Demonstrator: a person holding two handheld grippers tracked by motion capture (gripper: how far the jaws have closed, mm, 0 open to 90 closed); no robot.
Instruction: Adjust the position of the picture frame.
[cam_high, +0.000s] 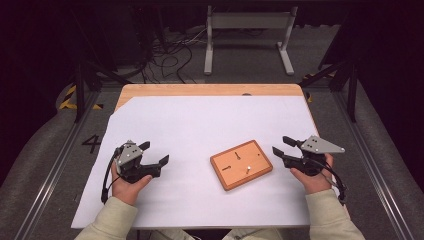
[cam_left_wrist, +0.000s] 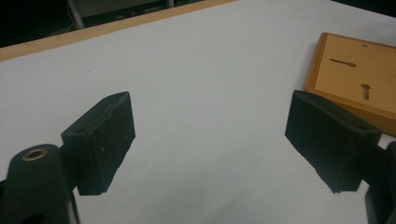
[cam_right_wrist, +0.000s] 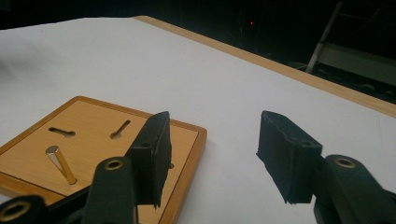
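Wooden board (cam_high: 241, 164) lying flat on the white sheet (cam_high: 200, 120) in the right-centre of the table, turned a little askew, between the two hands and nearer the right one. Left gripper (cam_high: 154, 155) resting low at the left of the sheet, jaws apart and empty, well clear of the board — apparently parked while the work is sized up. Right gripper (cam_high: 281, 145) just beside the board's right end, jaws likewise apart with nothing between them, aimed toward it, probably as the one meant to reach in. From above: the whole layout, both hands on the sheet, a pale peg (cam_high: 247, 168) and dark slots on the board's face. From the right gripper view: the peg (cam_right_wrist: 60, 163) as a brass-coloured pin leaning in its slot rather than upright — unreadable from above. From the left gripper view: the board's near corner (cam_left_wrist: 355, 74) and two keyhole slots, close behind one jaw.
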